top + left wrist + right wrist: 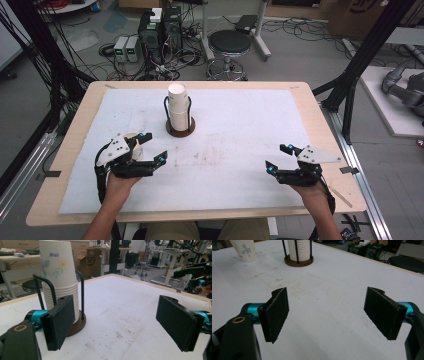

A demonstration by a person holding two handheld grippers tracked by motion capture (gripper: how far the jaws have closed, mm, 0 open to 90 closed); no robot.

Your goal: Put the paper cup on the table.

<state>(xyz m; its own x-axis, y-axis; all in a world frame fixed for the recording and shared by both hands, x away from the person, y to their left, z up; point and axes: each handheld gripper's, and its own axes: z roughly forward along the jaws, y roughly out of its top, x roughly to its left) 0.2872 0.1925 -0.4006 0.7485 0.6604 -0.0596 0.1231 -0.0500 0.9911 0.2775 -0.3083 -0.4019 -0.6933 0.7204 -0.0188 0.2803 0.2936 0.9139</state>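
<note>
Left gripper (152, 148) sits at the near-left of the white mat (240, 120), jaws spread wide, gripping nothing. Just behind it, a single paper cup (244, 250) stands mouth-down on the mat, apart from the rest; the left gripper partly hides it from above. Centre, farther back: the stack of paper cups (178, 107) stands upside down in its wire holder (180, 128) on a round brown base, stack poking well above the wire loops. In the left gripper view the stack is close ahead, off to the side of the jaw gap — not between the pads. Right gripper (278, 157) rests near-right, well apart from the cups, jaws also apart and empty. My read: one cup out and set down, most of the stack left to pull — early days.
</note>
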